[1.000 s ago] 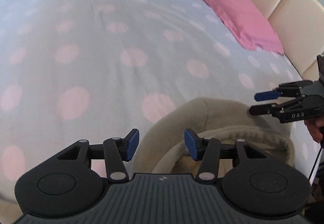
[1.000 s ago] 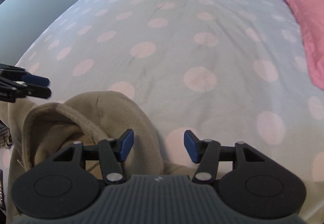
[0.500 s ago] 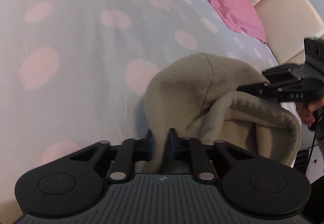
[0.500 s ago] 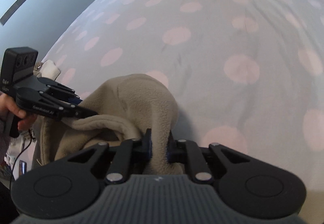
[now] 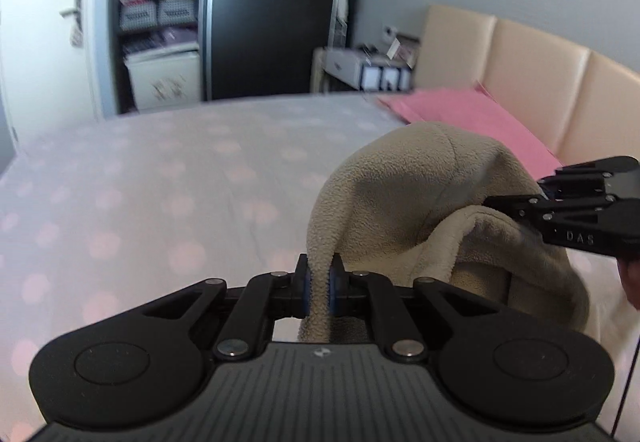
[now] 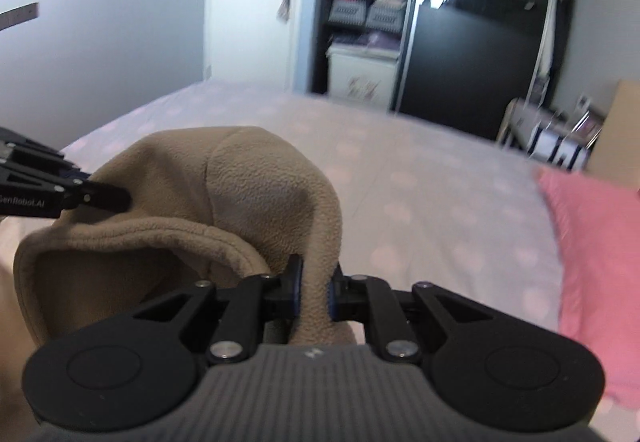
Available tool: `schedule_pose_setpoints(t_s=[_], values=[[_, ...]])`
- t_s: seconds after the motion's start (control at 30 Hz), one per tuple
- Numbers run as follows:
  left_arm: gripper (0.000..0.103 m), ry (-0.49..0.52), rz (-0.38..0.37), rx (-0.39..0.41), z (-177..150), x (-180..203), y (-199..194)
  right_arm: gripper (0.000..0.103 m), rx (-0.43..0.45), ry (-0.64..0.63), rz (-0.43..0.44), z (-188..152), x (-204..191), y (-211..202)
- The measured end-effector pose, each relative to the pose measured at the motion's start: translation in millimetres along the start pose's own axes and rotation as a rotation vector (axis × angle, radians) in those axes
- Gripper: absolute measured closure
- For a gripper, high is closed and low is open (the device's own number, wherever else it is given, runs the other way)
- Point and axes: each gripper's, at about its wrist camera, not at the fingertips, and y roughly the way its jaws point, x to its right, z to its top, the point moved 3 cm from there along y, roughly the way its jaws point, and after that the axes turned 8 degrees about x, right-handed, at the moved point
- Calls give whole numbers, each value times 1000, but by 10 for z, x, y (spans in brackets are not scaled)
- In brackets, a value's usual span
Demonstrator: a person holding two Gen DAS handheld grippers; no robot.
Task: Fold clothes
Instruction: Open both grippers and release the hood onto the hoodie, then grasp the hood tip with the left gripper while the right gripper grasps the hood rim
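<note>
Two grips: both hand-held grippers are clamped on one beige fleece garment (image 5: 404, 178), each on a fold of its edge.
Left hand-held gripper (image 5: 319, 292): jaws have just been closing; now narrow, blue pads pinching a thin strip of fleece, lower centre of the left wrist frame.
Right hand-held gripper (image 6: 314, 292): jaws have just been closing too; now nearly together on a thicker roll of fleece, lower centre of the right wrist frame.
Change in view: a second ago both cameras looked down on the bed (image 5: 160, 182) with jaws wide over the garment lying there; now wardrobe (image 5: 272, 22), door (image 6: 248, 2) and headboard (image 5: 532, 82) fill the upper frame, so the grippers have tilted up with the cloth.
Garment's place: bunched between the two grippers, right of centre in the left view, left of centre in the right view, its dome raised over the bedspread; whether its lower part rests on the bed I cannot tell.
Meaning for the task: pick-up looks done; spreading it flat likely comes next, no fold made yet.
Fleece: thick, nubbly, matte, with a rolled hem around an opening like a hood or neck.
Bedspread: smooth pale grey cloth with soft pink dots.
Pillow (image 6: 600, 262): flat, pink, right edge of the right view.
Headboard: padded cream panels, slightly glossy.
</note>
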Motion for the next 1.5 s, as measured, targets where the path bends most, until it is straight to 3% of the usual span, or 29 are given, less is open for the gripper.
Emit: schedule_pose_setpoints(t_s=[0.17,0.27,0.3,0.33,0.37,0.47,0.6,0.7,0.93,1.0,1.07,1.1,1.17,1.2,1.23,1.33,1.5], values=[[97,-17,55,-47,-128,-62,497,89,-3,-27,-92,56,9,524],[86,-64,50,-103,-421,-154,668,80,-32,-12,-108,-95,10,792],[82,-80,62,-123,-515,-191,713,66,-49,-4,-108,-161,19,857],[79,-88,66,-134,-603,-237,708,60,-67,-1,-121,-229,15,918],[77,-84,68,-137,-679,-280,684,61,-80,-6,-126,-305,23,945],[58,-73,95,-146,-855,-416,596,60,-128,-20,-110,-550,96,957],[57,-93,69,-165,-1079,-640,374,62,-207,15,-62,-1011,219,833],[57,-20,40,-252,-1387,-756,254,62,-266,16,-1,-1421,327,654],[52,-19,44,-428,-2106,-1015,84,58,-375,114,21,-2195,733,395],[52,-11,53,-441,-2226,-1023,82,50,-381,139,12,-2295,785,401],[52,8,67,-417,-2254,-991,39,49,-428,167,33,-2430,774,453],[55,14,82,-410,-2261,-975,42,50,-449,174,40,-2508,749,473],[72,35,137,-393,-2257,-943,43,66,-452,105,-2,-2605,653,466],[77,42,165,-389,-2259,-920,47,83,-449,58,-35,-2630,599,456],[82,48,193,-388,-2265,-892,55,91,-448,24,-79,-2638,560,451],[84,-12,260,-396,-2300,-973,21,96,-452,1,-148,-2667,518,449],[82,-64,308,-417,-2203,-1089,-31,99,-439,92,-187,-2657,657,414]])
